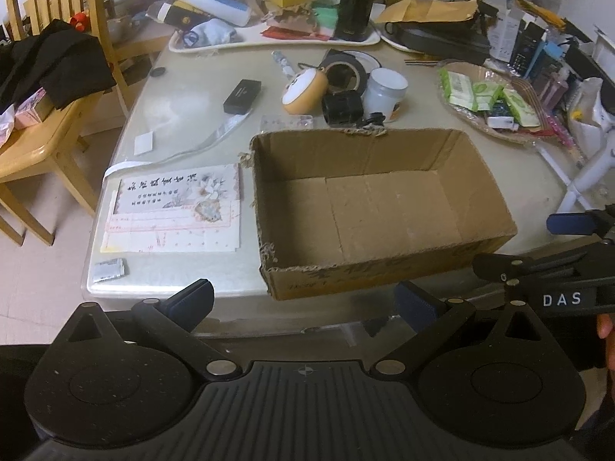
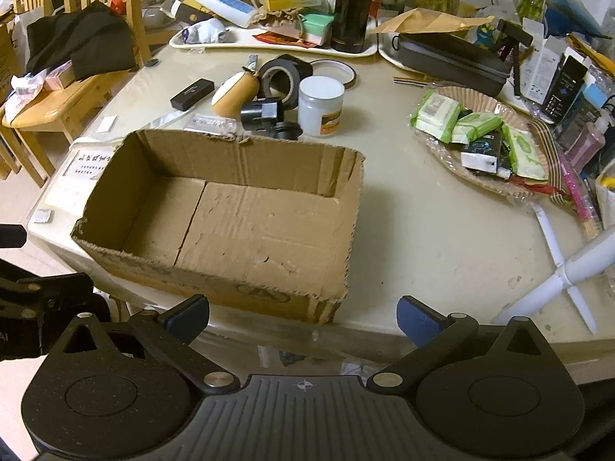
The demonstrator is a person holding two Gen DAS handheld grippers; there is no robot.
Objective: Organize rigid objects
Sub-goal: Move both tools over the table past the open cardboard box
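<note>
1. Your counter (image 1: 184,115) is pale and cluttered, with a wooden chair (image 1: 50,142) off its left edge.
2. The open cardboard box (image 1: 365,207) sits at the near edge, with only bare cardboard showing inside.
3. Just beyond the box's far wall you have a cluster: a white jar (image 2: 321,105), a black tape roll (image 2: 282,77), a yellow round case (image 2: 234,94) and a black cylindrical part (image 2: 263,113).
4. A small black case (image 1: 242,96) lies apart, toward the far left edge.
5. A wicker tray (image 2: 453,96) of green packets sits near the right edge.
6. Your left claw (image 1: 305,301) is spread wide, gripping nothing, at the near edge.
7. Your right claw (image 2: 303,317) is likewise released, hovering before the box.
</note>
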